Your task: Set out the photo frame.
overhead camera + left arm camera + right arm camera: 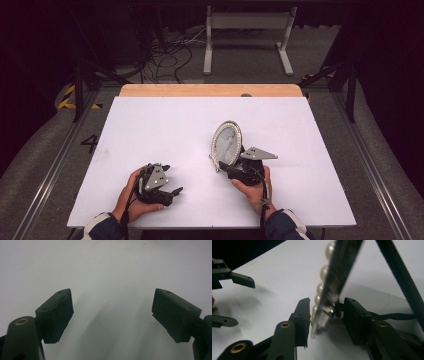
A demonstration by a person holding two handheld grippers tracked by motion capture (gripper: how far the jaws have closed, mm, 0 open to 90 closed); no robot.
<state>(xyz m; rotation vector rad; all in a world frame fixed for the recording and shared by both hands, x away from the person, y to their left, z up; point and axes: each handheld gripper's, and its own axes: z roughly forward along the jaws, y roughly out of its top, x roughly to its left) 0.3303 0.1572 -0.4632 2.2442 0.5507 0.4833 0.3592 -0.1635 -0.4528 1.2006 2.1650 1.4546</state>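
An oval picture frame (226, 142) with a pearl rim stands upright on the white table (150, 125), right of centre. My right gripper (223, 167) reaches its lower edge from the near side. In the right gripper view the frame's edge (337, 270) sits between the two jaws of the right gripper (325, 315), with narrow gaps at both pads, so the gripper is open around it. The frame's black back strut (399, 272) slants down to the table. My left gripper (172, 179) rests low at the front left, open (112, 312), with bare table between its pads (58, 312).
A wooden strip (210, 90) runs along the table's far edge. Beyond it are floor cables (165, 55) and a white stand (247, 30). Metal rails (372, 165) flank the table. The left gripper (239, 301) shows at the left of the right gripper view.
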